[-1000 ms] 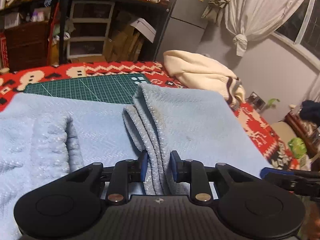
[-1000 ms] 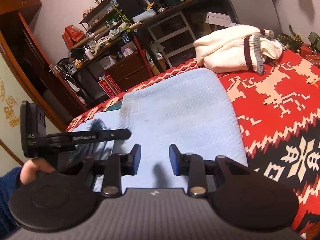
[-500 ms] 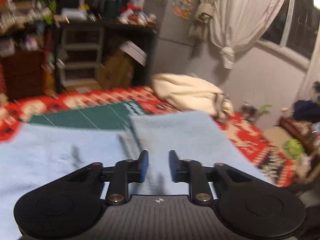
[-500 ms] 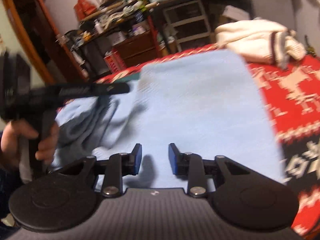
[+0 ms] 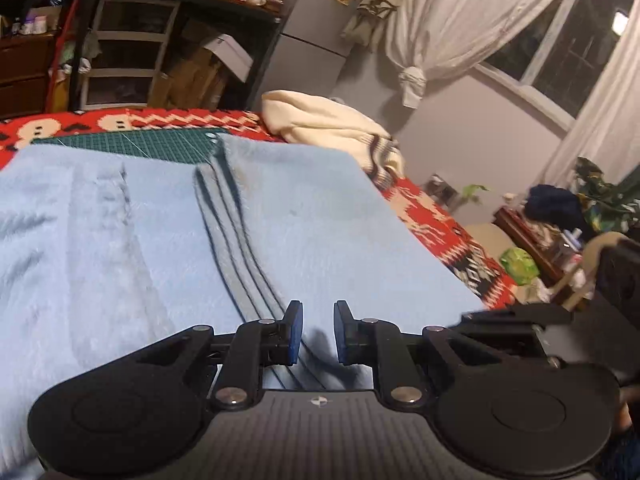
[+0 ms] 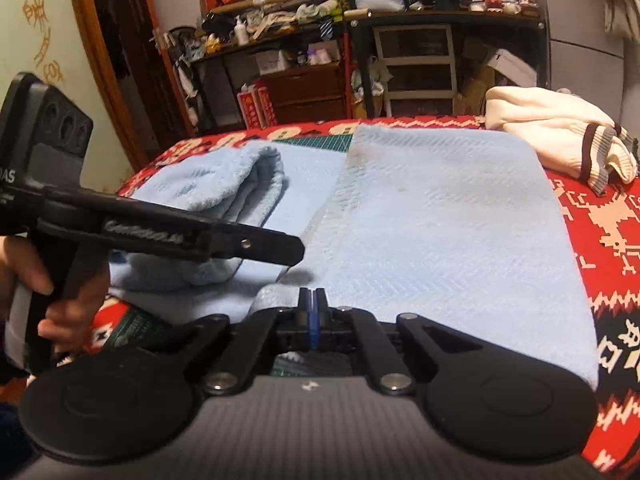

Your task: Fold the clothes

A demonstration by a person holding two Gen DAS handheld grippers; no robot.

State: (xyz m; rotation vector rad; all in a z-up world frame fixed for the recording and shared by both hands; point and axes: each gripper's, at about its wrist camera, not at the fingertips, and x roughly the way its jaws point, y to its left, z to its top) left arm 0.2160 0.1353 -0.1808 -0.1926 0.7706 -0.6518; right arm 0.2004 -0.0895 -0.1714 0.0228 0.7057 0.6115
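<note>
Pale blue towel (image 6: 440, 232), partly folded, flat.

wrist views, low, close; both face blue towel (image 5: 320, 220)

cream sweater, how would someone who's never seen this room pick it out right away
Start at the bed with the red patterned blanket and the light blue garment spread on it. Past that garment's far right corner lies the cream sweater, bunched in a heap. It alone is off-white, with dark stripes on its ribbed cuff.
</note>
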